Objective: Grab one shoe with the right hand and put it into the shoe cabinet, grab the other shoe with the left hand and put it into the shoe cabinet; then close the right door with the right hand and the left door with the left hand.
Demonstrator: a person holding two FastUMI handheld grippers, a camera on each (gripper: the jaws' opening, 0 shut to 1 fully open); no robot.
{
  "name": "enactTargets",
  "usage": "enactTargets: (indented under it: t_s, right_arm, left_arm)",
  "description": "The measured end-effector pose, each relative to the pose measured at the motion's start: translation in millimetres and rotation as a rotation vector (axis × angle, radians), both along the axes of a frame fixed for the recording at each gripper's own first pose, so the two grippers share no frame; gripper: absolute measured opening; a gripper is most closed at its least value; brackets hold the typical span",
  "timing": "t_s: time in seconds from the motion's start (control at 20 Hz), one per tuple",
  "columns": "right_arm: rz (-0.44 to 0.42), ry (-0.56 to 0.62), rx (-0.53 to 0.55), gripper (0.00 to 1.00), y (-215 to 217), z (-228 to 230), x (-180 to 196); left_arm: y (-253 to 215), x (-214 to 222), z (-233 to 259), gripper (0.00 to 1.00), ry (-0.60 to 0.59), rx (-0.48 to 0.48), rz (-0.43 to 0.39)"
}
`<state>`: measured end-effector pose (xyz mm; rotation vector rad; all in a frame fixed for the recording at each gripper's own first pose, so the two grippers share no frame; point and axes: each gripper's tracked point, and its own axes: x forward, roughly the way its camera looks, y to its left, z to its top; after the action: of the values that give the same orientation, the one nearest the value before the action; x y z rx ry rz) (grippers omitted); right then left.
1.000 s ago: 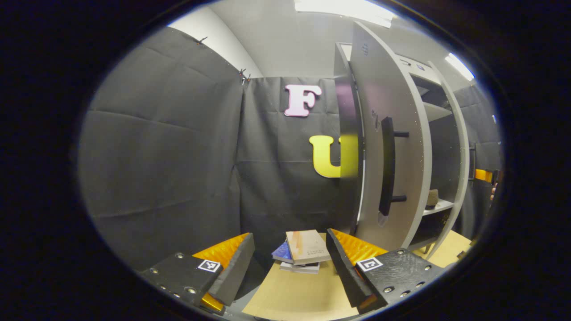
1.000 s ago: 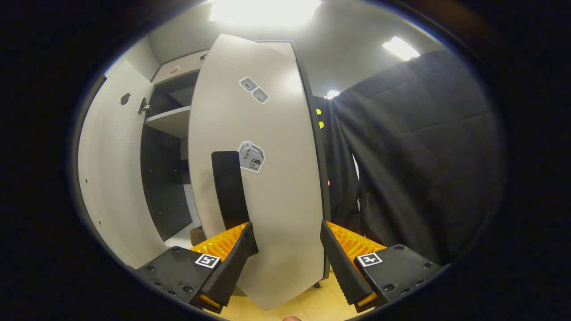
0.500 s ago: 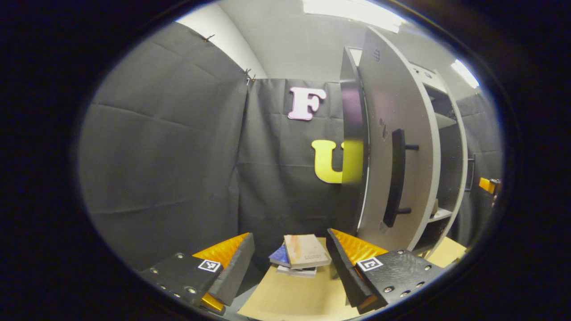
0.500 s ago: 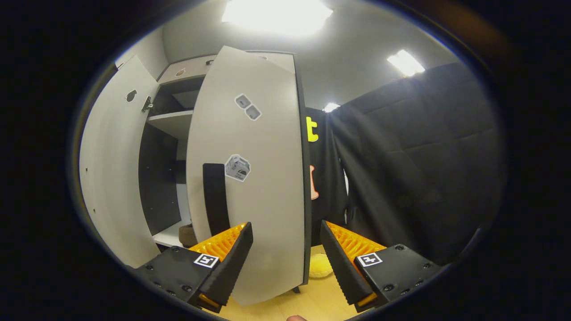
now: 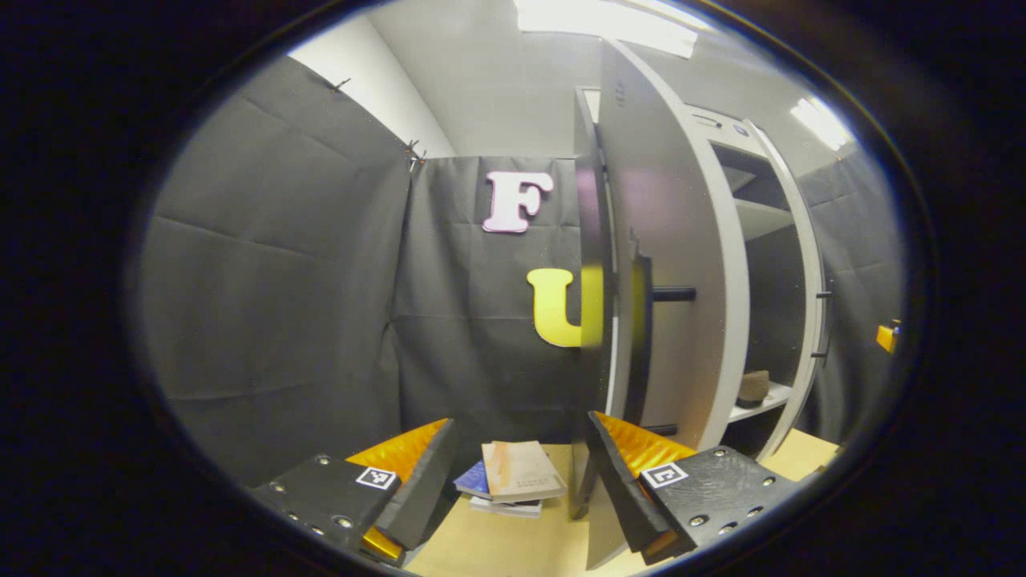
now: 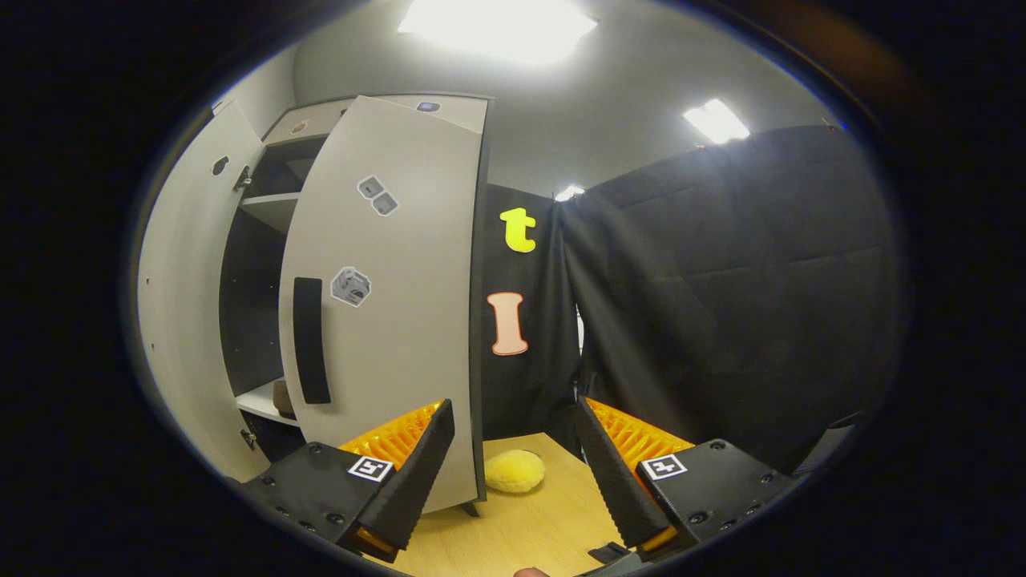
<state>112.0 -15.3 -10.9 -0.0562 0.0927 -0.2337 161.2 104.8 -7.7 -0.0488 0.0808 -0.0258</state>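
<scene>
With a shoe (image 5: 753,386) on the cabinet (image 5: 781,240) shelf and both doors ajar, the left gripper (image 5: 517,473) and right gripper (image 6: 513,473) hang spread and empty, so the left door (image 5: 665,264) may clip the right door (image 6: 385,304) if swung carelessly.

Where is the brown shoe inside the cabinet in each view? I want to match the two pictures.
Left gripper view: the shoe is right of centre, on the white shelf, just right of the left door.
Right gripper view: the shoe is at lower left, in the gap left of the right door.
Shared landmark: the white shelf under the shoe.
</scene>
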Motion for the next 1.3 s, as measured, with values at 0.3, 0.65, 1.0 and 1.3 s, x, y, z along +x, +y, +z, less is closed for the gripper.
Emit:
enactTargets:
  t_s: [0.3, 0.65, 1.0, 1.3]
  right_arm:
    - [0.002, 0.005, 0.035, 0.96, -28, -6, -4]
    - [0.023, 0.018, 0.05, 0.96, -38, -13, -2]
    - [0.017, 0.024, 0.061, 0.97, -59, -17, -6]
    - [-0.002, 0.033, 0.044, 0.96, -83, -17, -18]
  left_arm:
    - [-9, -6, 7, 0.99, -0.017, -0.004, 0.022]
    - [-19, -11, 6, 0.98, -0.003, -0.014, 0.038]
    - [-67, -17, 14, 0.91, -0.014, -0.017, -0.032]
    - [-93, -16, 22, 0.98, -0.042, -0.025, -0.039]
